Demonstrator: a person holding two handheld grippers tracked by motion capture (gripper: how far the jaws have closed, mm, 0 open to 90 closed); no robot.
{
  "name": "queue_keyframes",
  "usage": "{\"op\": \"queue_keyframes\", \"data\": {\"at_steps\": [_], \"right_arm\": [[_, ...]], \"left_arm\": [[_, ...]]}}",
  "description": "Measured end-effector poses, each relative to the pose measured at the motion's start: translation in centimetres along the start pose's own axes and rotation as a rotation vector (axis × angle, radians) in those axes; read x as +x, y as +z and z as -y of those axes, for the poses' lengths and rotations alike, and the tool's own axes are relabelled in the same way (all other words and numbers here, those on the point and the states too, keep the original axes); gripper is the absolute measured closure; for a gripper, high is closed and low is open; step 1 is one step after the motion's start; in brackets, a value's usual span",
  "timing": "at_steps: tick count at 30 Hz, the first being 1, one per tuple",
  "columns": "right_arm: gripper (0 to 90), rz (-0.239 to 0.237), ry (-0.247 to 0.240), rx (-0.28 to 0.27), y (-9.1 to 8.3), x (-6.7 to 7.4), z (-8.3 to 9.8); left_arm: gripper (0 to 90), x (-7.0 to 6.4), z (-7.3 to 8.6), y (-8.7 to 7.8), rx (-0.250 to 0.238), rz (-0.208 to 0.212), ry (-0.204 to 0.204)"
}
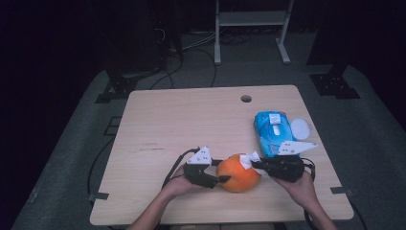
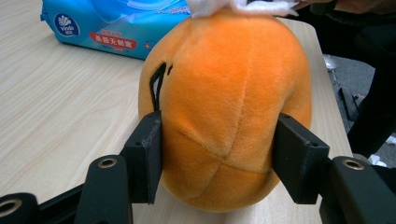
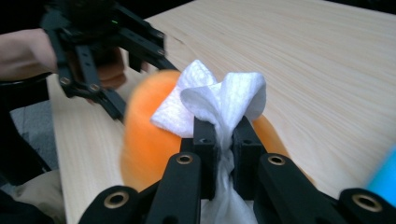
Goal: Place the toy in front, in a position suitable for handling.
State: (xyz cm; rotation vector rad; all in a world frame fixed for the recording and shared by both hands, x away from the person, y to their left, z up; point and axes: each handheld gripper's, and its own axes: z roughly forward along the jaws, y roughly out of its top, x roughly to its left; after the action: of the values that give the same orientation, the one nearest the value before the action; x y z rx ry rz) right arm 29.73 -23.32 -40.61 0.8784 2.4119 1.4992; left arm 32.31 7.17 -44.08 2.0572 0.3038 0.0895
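near the front edge of the pale wooden bench (image 1: 158, 120), between the person's two hands, sits the round orange plush toy (image 1: 238, 172), and the work in hand looks to be wiping it with a crumpled white wet wipe (image 1: 248, 159). judging by how things lie, the early steps are done: a wipe is already out of the blue pack of wet wipes (image 1: 271, 132), which lies just behind and to the right of the toy with its round white lid (image 1: 300, 128) beside it, and the toy is already steadied. what remains, it seems, is the rubbing itself over the rest of the plush surface, since the wipe meets only the toy's upper right side. the left tongs (image 1: 223, 178) are part-way closed around the toy's lower body, one black pad on each flank, pressing lightly into the fabric as the left gripper view shows. the right tongs (image 3: 223, 140) are pinched almost fully together on the bunched wipe (image 3: 219, 100), whose folds fan out above the pads and rest against the toy's top.
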Motion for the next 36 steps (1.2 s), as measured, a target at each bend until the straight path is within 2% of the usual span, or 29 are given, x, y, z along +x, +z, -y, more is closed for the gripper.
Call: {"op": "queue_keyframes", "data": {"at_steps": [3,5,8,10,11,13,14,15,17,19,21,23,26,29,30,33,36], "right_arm": [[82.4,-0.002,0.021,-0.002,-0.3,-0.3,0.2],[82.4,0.001,-0.002,0.003,-0.2,0.1,-0.1],[82.4,-0.029,-0.032,-0.005,0.5,1.2,-1.1],[82.4,-0.038,-0.060,-0.003,1.4,1.8,-1.6],[82.3,-0.031,-0.077,0.006,1.8,2.1,-1.8],[82.4,-0.029,-0.073,0.005,2.5,2.0,-2.2],[82.4,-0.042,-0.069,0.006,2.7,1.9,-2.4],[82.4,-0.047,-0.073,0.008,3.1,2.1,-2.6],[82.3,-0.050,-0.098,0.021,3.8,2.7,-3.0],[82.4,-0.036,-0.124,0.030,4.0,3.1,-3.3],[82.4,-0.037,-0.104,0.023,3.8,2.6,-3.2],[82.4,-0.017,-0.082,0.019,3.3,1.6,-2.8],[82.4,0.010,-0.011,0.003,2.2,-0.3,-1.7],[82.4,0.007,0.068,-0.016,1.4,-1.8,-0.4],[82.4,0.008,0.083,-0.016,1.2,-2.1,-0.1],[82.4,0.019,0.091,-0.008,0.8,-2.3,0.5],[82.4,0.002,0.100,-0.014,0.8,-2.1,0.4]], "left_arm": [[40.5,-0.1,-0.1,0.1,0.000,0.003,0.008],[40.4,-0.1,-0.1,0.1,0.001,0.006,0.012],[39.9,-0.1,-0.1,0.0,0.008,0.006,0.017],[32.1,-0.1,-0.4,-0.2,0.025,0.002,0.027],[27.0,-0.1,-0.6,-0.5,0.017,-0.001,0.034],[17.8,-0.3,-0.9,-0.8,-0.022,0.002,0.035],[17.2,-0.4,-1.1,-0.8,-0.045,0.005,0.037],[17.3,-0.6,-1.3,-0.8,-0.038,-0.001,0.048],[24.0,-0.8,-1.2,-0.5,-0.002,-0.024,0.080],[30.5,-0.4,-0.8,-0.7,-0.008,-0.015,0.042],[33.0,-0.2,-0.5,-0.9,-0.001,-0.017,0.043],[34.0,-0.1,-0.3,-1.0,0.007,-0.015,0.041],[34.7,0.1,-0.1,-1.1,0.010,-0.007,0.036],[34.7,0.2,0.0,-1.1,0.008,-0.003,0.028],[34.7,0.2,0.1,-1.2,0.008,-0.003,0.027],[34.7,0.4,0.2,-1.2,0.005,-0.002,0.019],[34.7,0.4,0.2,-1.1,0.004,-0.003,0.015]]}}
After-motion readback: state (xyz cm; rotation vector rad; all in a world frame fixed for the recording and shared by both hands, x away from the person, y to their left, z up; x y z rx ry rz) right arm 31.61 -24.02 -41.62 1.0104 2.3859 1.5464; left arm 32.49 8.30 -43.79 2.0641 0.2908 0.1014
